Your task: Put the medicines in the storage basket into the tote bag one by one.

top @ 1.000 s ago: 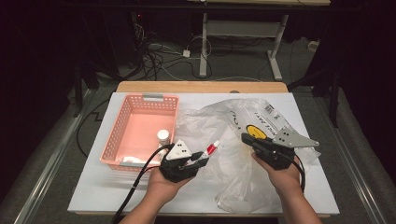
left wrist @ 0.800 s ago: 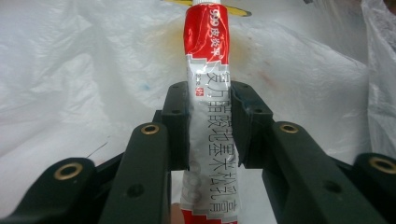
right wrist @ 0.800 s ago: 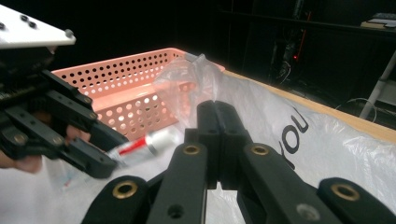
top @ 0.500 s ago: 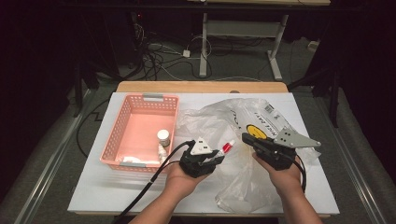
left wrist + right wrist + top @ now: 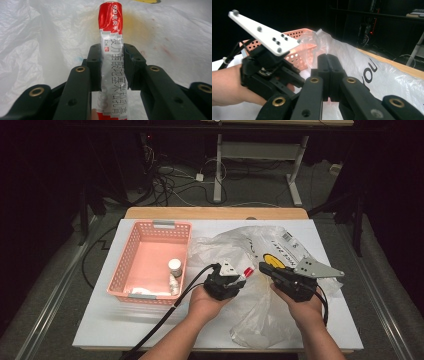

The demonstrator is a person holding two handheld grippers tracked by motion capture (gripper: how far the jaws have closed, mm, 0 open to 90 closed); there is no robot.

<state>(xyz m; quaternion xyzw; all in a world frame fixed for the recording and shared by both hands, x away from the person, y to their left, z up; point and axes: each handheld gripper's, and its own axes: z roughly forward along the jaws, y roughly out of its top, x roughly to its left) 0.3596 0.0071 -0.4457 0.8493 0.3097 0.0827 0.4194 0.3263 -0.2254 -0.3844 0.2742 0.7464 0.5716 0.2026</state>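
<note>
Basket (image 5: 150, 260) left; bag (image 5: 260, 250) ahead.

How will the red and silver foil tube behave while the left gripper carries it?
The red and silver foil tube probably stays stiff, standing straight beyond the left gripper. Its glossy foil may slip. It looks light.

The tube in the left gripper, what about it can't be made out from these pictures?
- Lower end of the tube: left gripper view, cut off by the bottom edge and hidden behind the left gripper.
- Its print: high view, too small to read; the tube shows as a red tip past the gripper.
- Its back face: turned away from the camera in the left gripper view.
- Whether the right gripper pinches the plastic bag: its shut jaws hide the contact.
</note>
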